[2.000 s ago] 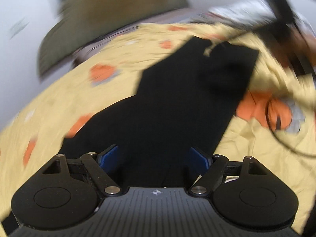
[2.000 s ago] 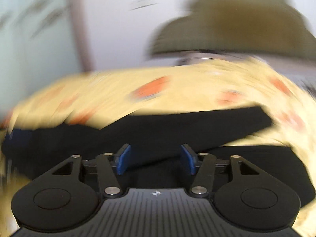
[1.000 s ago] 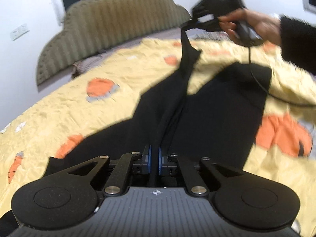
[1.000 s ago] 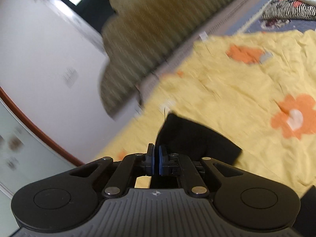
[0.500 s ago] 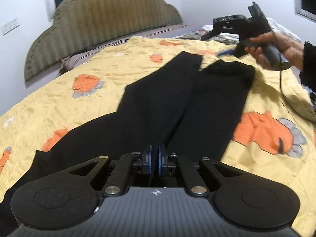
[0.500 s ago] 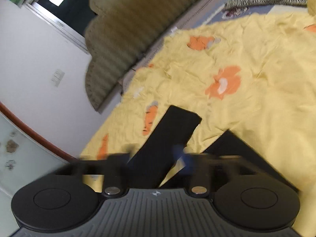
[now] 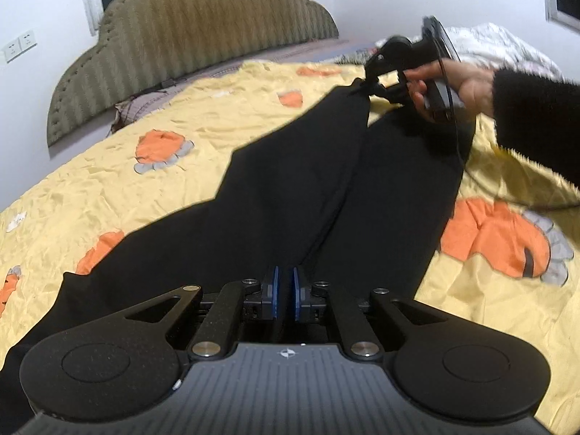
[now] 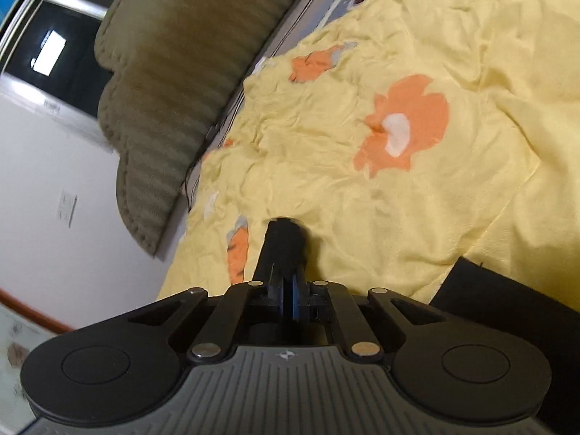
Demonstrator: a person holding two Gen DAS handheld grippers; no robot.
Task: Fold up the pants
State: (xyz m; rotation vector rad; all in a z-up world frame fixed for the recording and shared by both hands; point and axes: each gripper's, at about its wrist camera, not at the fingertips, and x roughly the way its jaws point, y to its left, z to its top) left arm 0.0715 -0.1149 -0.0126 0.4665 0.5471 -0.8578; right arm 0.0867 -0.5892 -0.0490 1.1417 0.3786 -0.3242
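- Left wrist view shows the black pants (image 7: 290, 188) spread lengthwise over the yellow flowered bedspread (image 7: 108, 188), running from the camera at 6 o'clock toward the hems at 1 o'clock.
- One leg appears laid over or just beside the other, a seam-like line between them running up the middle. I judge the lengthwise fold to be in progress or nearly set, while the crosswise folds look not yet begun.
- Left gripper (image 7: 284, 299) sits at the near end of the garment; its blue fingers (image 7: 274, 293) are nearly together, clenched on a ridge of black cloth between them.
- Right gripper (image 7: 373, 83) is at 1 o'clock in that view, held in the person's hand (image 7: 456, 83), meeting the far corner of the upper leg.
- Right wrist view confirms it: that gripper's fingers (image 8: 298, 297) are pinched on a narrow tongue of black fabric that sticks out toward 12 o'clock above the bedspread.
- Another part of the pants lies at 4 o'clock there.
- Olive headboard (image 7: 188, 32) stands at 11 o'clock against the wall.
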